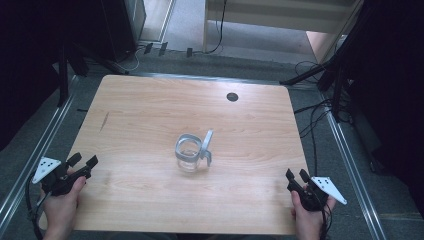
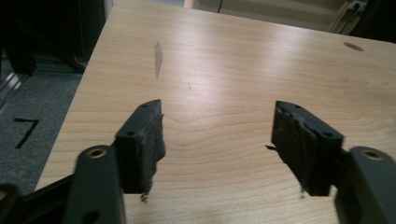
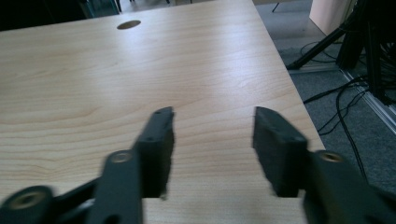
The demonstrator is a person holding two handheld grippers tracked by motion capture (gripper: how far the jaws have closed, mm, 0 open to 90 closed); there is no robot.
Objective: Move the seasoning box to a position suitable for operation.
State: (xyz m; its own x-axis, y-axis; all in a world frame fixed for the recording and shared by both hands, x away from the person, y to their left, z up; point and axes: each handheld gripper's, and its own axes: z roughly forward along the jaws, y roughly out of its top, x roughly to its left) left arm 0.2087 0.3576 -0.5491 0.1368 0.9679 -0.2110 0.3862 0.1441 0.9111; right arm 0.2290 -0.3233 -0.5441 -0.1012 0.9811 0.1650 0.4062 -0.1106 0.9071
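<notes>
1. I'm seeing the glass jar (image 1: 188, 159) sitting mid-worktop (image 1: 150, 115), its metal-clasped lid (image 1: 207, 145) tipped open.
2. Left claw (image 1: 83, 161) is hovering at the near-left corner — jaws spread wide, gripping nothing.
3. Right claw (image 1: 297, 175) is idling near-right — parted, empty.

Left gripper (image 1: 83, 161) fingers (image 2: 142, 140) spread, empty; right gripper (image 1: 296, 175) fingers (image 3: 156, 144) spread, empty.

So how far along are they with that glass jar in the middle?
Nothing looks done yet. The glass jar sits untouched mid-table, its hinged lid flipped up. Nothing is in hand: the left tongs and right tongs both wait open at the table's near corners. Any work on the jar remains.
</notes>
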